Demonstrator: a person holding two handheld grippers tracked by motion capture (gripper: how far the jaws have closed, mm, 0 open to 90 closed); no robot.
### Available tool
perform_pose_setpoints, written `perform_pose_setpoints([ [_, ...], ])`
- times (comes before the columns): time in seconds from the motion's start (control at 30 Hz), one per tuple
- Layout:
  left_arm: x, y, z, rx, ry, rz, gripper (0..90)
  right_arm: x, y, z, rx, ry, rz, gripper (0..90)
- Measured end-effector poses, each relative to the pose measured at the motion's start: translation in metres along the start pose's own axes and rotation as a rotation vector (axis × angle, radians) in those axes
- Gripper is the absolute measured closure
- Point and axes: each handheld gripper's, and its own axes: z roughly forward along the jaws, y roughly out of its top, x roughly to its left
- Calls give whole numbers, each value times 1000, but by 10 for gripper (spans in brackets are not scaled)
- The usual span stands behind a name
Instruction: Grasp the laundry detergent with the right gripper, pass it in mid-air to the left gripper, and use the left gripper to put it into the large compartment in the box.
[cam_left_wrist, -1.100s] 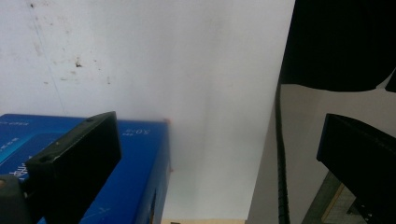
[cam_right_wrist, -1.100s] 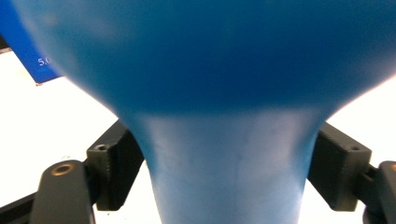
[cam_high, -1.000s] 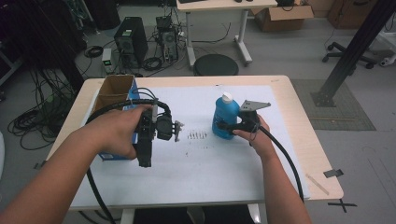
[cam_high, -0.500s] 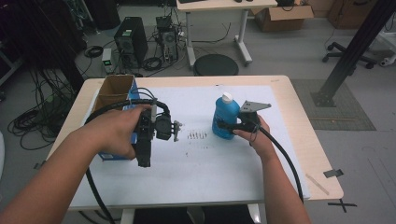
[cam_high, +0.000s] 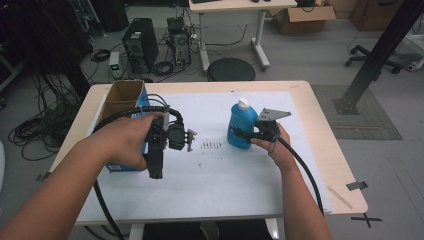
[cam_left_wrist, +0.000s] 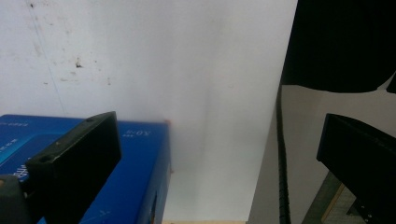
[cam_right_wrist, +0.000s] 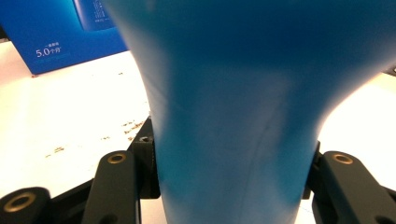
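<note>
My right gripper (cam_high: 246, 134) clamps the upright blue bottle (cam_high: 240, 126) mid-table, wrist reaching in level. My left gripper (cam_high: 189, 139) hovers, jaws spread wide, beside the blue box (cam_right_wrist: 51, 39) printed "5.0".

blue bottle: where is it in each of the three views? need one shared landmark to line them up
High view: blue bottle right of centre on the white mat, upright, right gripper closed on it.
Left gripper view: not in it.
Right gripper view: fills the centre, between the jaws.
Shared landmark: blue box.
</note>
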Motion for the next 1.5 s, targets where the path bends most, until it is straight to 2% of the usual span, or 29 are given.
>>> perform_pose_setpoints([
  [0.3, 1, 1, -2, 3, 3, -1, 4, 2, 2, -2, 0, 6, 2, 463],
  [0.67, 0, 4, -6, -4, 11, 6, 4, 14, 22, -23, -1, 10, -61, 463],
  [0.9, 2, 6, -13, -6, 19, 6, 4, 24, 37, -37, 2, 52, -82, 463],
  [0.97, 2, 7, -15, -6, 22, 7, 4, 35, 47, -42, 18, 67, -110, 461],
  [1.03, 3, 9, -17, -11, 27, 12, 4, 39, 51, -43, 21, 75, -119, 461],
  [1.07, 3, 10, -19, -15, 27, 15, 4, 46, 57, -46, 18, 87, -139, 461],
  [1.17, 3, 11, -20, -21, 29, 15, 4, 54, 61, -50, 11, 106, -156, 461],
  [1.2, 3, 12, -20, -15, 28, 20, 4, 61, 65, -52, 4, 123, -174, 461],
  [1.23, 3, 12, -20, -15, 28, 20, 4, 61, 65, -52, 4, 123, -174, 461],
  [1.27, 3, 12, -20, -17, 27, 18, 4, 68, 68, -54, 3, 140, -186, 460],
  [1.37, 3, 12, -21, -13, 27, 17, 4, 77, 68, -56, 13, 159, -204, 460],
  [1.5, 2, 14, -23, -10, 31, 12, 4, 81, 65, -56, 31, 181, -214, 460],
])
